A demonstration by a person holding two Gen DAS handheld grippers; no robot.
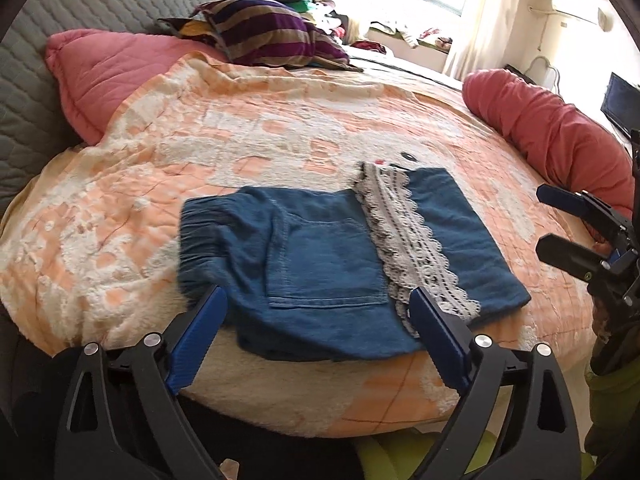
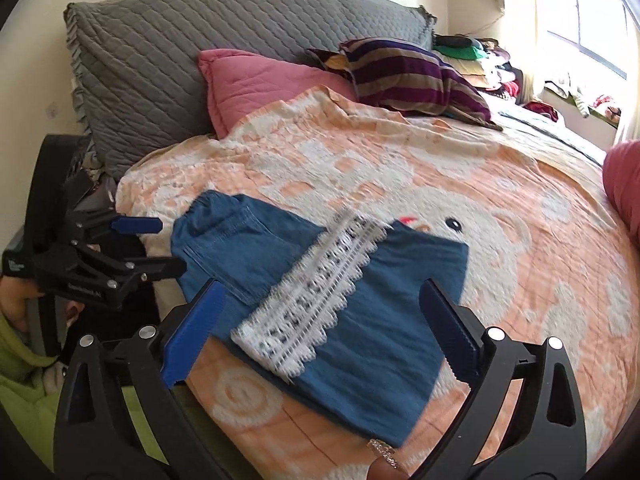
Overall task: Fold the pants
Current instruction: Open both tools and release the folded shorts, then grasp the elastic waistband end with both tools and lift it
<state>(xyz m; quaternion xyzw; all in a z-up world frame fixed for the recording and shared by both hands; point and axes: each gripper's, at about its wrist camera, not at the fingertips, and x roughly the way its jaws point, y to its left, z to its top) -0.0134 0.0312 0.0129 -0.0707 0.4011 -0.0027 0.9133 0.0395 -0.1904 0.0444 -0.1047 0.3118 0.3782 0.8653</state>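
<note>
Blue denim pants (image 1: 328, 256) with a white lace hem band (image 1: 408, 240) lie folded on the peach bedspread (image 1: 240, 128) near the bed's front edge. My left gripper (image 1: 318, 320) is open and empty, its blue pads (image 1: 200, 332) just above the near edge of the pants. My right gripper (image 2: 320, 316) is open and empty, hovering over the pants (image 2: 380, 320) and the lace band (image 2: 316, 304). The right gripper also shows at the right edge of the left wrist view (image 1: 552, 216), and the left gripper at the left of the right wrist view (image 2: 160, 246).
A pink pillow (image 1: 104, 68), a striped cushion (image 1: 272, 32) and a grey quilted headboard (image 2: 200, 40) stand at the head of the bed. A red bolster (image 1: 552, 128) lies at the right. Clothes pile up under the window (image 2: 492, 60).
</note>
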